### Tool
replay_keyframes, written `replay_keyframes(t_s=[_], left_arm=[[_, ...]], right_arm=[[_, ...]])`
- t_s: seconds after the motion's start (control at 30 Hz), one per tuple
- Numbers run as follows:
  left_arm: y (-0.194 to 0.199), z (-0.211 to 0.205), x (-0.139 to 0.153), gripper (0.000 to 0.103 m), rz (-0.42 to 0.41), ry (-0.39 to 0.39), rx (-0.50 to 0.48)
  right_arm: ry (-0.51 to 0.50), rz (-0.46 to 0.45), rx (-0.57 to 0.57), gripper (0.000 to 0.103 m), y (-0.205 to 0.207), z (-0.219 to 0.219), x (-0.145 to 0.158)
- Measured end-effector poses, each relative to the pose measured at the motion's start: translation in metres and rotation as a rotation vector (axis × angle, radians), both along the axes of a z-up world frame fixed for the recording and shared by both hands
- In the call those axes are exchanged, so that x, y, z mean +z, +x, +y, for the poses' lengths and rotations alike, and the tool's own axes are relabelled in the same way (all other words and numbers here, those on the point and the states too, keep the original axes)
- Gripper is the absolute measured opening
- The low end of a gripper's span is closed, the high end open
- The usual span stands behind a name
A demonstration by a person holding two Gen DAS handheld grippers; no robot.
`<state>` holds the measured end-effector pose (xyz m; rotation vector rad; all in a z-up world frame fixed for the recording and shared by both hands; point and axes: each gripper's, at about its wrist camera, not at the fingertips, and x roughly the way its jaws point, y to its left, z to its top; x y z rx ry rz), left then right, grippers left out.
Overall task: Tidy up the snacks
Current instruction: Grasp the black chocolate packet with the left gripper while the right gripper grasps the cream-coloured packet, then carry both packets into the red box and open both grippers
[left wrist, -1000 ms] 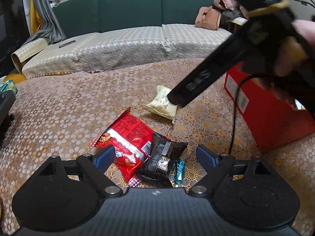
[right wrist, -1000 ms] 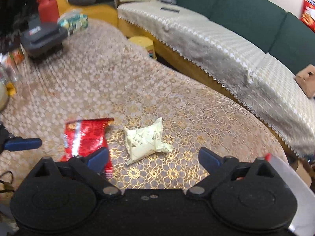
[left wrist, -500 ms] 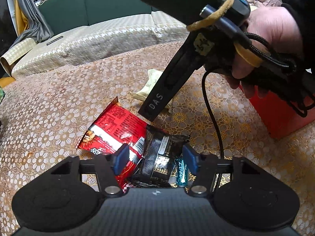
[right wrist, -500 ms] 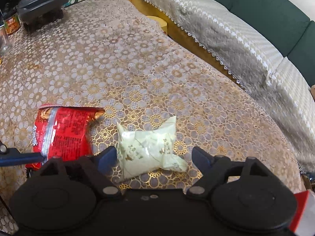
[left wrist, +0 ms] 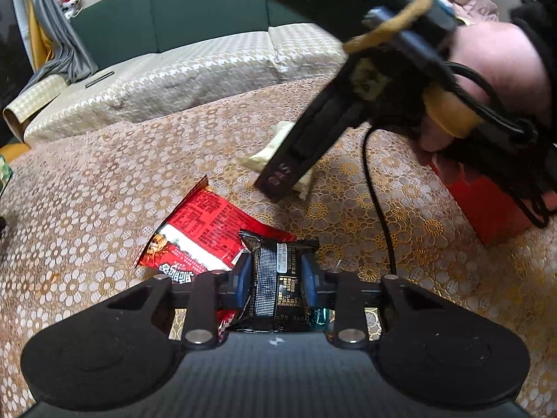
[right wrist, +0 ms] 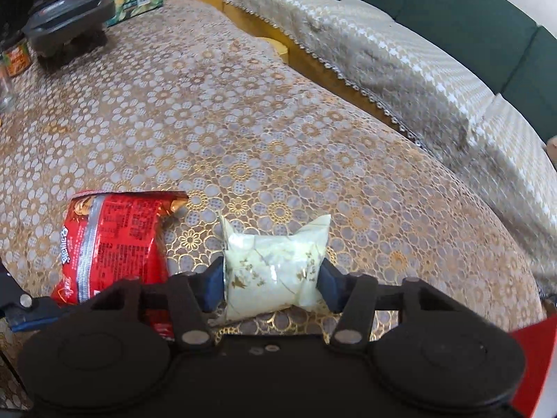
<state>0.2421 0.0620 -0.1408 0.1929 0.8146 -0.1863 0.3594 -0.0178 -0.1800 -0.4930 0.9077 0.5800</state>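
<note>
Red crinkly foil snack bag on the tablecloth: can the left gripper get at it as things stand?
Probably not directly: the left gripper is closing around the black foil snack packet, which overlaps the red foil snack bag.

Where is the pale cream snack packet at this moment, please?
In the right wrist view the pale cream snack packet lies on the patterned tablecloth, between the closing jaws of the right gripper, just right of the red snack bag.
</note>
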Motion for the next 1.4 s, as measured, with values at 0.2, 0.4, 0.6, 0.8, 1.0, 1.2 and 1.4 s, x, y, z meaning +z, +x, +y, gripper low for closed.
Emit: replay_keyframes(t_s=[0.2, 0.4, 0.6, 0.8, 1.0, 1.2, 1.4], left_arm=[[-0.010, 0.008, 0.010, 0.028, 0.007, -0.041, 0.046], [-0.025, 0.016, 0.023, 0.026, 0.015, -0.076, 0.094], [-0.046, 0.018, 0.043, 0.026, -0.004, -0.106, 0.114], [-0.070, 0.011, 0.068, 0.026, -0.022, -0.139, 0.119], [-0.085, -0.009, 0.097, 0.026, -0.055, -0.163, 0.097], [-0.090, -0.047, 0.120, 0.026, -0.078, -0.158, 0.047], [-0.080, -0.094, 0.135, 0.026, -0.079, -0.153, -0.007]], right_arm=[[0.041, -0.003, -0.033, 0.053, -0.016, -0.014, 0.016], [0.087, -0.010, -0.060, 0.053, -0.041, -0.031, 0.040], [0.148, -0.023, -0.072, 0.053, -0.076, -0.052, 0.068], [0.215, -0.040, -0.107, 0.053, -0.113, -0.083, 0.098], [0.238, -0.070, -0.139, 0.053, -0.147, -0.121, 0.120], [0.245, -0.107, -0.206, 0.053, -0.168, -0.166, 0.133], [0.250, -0.140, -0.274, 0.053, -0.172, -0.216, 0.139]])
